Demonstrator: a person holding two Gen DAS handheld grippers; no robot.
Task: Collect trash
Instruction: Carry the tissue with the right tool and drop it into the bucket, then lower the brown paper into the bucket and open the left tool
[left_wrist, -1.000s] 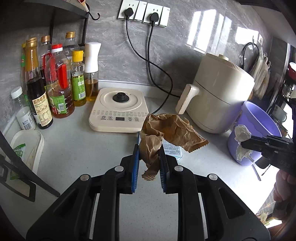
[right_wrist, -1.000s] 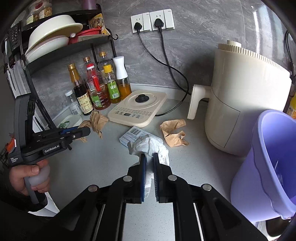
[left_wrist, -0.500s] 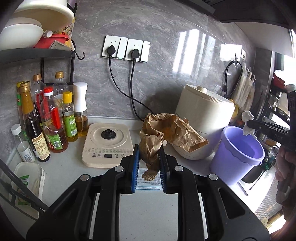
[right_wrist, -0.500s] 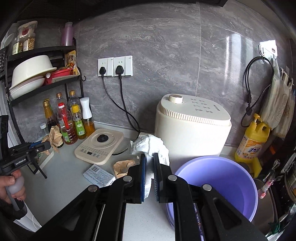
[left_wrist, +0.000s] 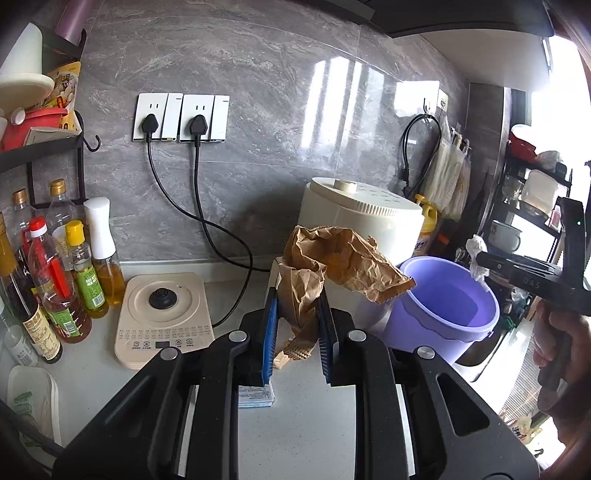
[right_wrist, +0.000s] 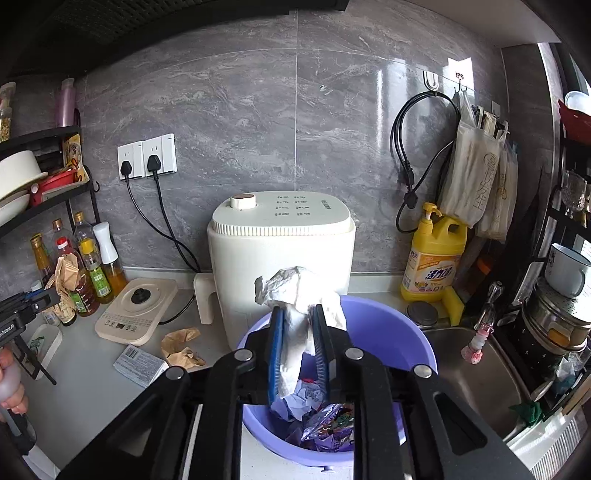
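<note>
Over the purple bucket (right_wrist: 413, 332), my right claw (right_wrist: 298, 354) pinches a soft, featherlight tissue wad (right_wrist: 299, 291) mid-bunch, apparently loosening, while my left claw (left_wrist: 295, 332) clamps crumpled brown paper (left_wrist: 332, 254) by its limp tail.

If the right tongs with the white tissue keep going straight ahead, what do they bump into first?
Probably the purple bin. The right tongs, shut on the tissue, point over its rim, down at the trash inside. The white cooker stands behind the bin, but depth is hard to judge.
</note>
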